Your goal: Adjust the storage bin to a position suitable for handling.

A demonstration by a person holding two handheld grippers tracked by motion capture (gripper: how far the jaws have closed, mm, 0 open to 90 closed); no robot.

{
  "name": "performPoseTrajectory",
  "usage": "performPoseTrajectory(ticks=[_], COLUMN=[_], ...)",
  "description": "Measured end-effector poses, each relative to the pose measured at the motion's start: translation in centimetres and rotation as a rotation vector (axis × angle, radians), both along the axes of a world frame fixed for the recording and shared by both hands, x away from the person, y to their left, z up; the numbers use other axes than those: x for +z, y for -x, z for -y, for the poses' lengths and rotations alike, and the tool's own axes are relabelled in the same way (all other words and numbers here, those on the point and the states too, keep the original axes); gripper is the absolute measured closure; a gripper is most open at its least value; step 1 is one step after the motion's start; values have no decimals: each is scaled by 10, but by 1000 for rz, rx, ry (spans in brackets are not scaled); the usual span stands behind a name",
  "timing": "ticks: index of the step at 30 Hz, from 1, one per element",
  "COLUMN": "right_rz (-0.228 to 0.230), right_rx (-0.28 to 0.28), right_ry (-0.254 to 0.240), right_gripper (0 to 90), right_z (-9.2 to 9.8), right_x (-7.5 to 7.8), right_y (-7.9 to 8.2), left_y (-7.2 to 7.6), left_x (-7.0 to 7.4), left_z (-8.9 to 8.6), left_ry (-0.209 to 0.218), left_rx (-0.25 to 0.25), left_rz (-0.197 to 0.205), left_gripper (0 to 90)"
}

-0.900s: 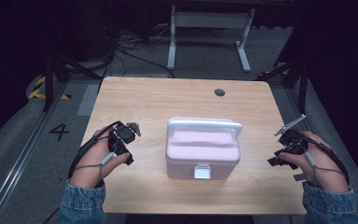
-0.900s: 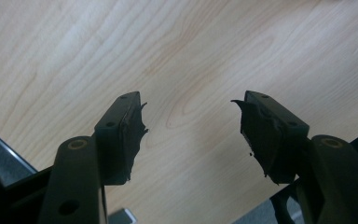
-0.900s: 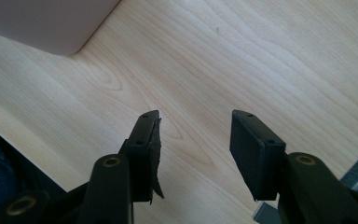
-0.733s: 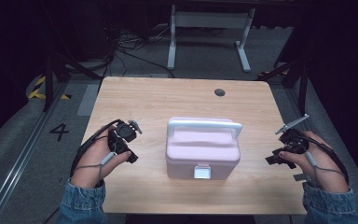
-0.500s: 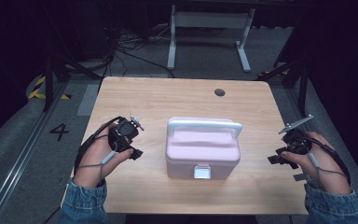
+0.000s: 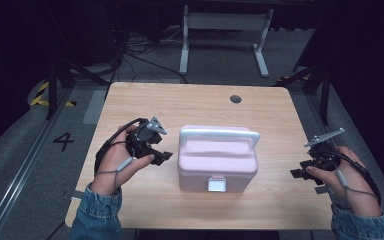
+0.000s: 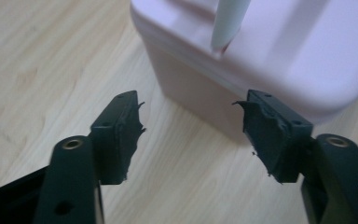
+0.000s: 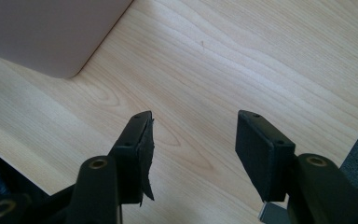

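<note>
Two tongs, left (image 6: 163, 156) and right (image 6: 297, 173), both agape, flanking closed pink box (image 6: 217, 163) on table (image 6: 190, 102).

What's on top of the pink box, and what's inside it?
On the pink box lies its white handle, folded over the closed lid. A white latch shuts the front, so the inside is hidden.

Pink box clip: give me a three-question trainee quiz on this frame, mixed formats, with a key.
1. True or false: the white handle on the pink box stands raised above the lid.
2. Multiple choice: where is the left claw? A) clamped on the handle B) open, beside the box's left side C) resting on the lid
3. Fill in: the right claw is open over the bare ____, apart from the box.

Key: 1 true; 2 B; 3 table.
</note>
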State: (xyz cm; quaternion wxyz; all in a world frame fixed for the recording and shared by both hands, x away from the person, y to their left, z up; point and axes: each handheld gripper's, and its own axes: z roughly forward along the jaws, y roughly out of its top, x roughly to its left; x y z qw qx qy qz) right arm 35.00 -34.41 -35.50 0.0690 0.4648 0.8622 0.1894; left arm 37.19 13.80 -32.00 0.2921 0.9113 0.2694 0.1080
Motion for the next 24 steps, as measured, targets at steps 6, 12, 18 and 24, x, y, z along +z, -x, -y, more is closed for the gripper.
performPoseTrajectory(ticks=[6,12,18,24], right_rz=[1,-3,1,2], right_rx=[-1,-29,-36,-44], right_ry=[4,0,-4,-4], right_gripper=[475,476,479,482], right_z=[3,8,10,11], right_x=[-2,-3,-4,-4], right_y=[7,13,18,20], left_y=[-3,-1,-2,-4], left_x=[0,-2,-5,-7], left_z=[7,16,25,34], left_ry=[101,231,269,295], left_rx=[-11,-12,0,14], left_rz=[19,88,95,91], left_gripper=[365,366,402,485])
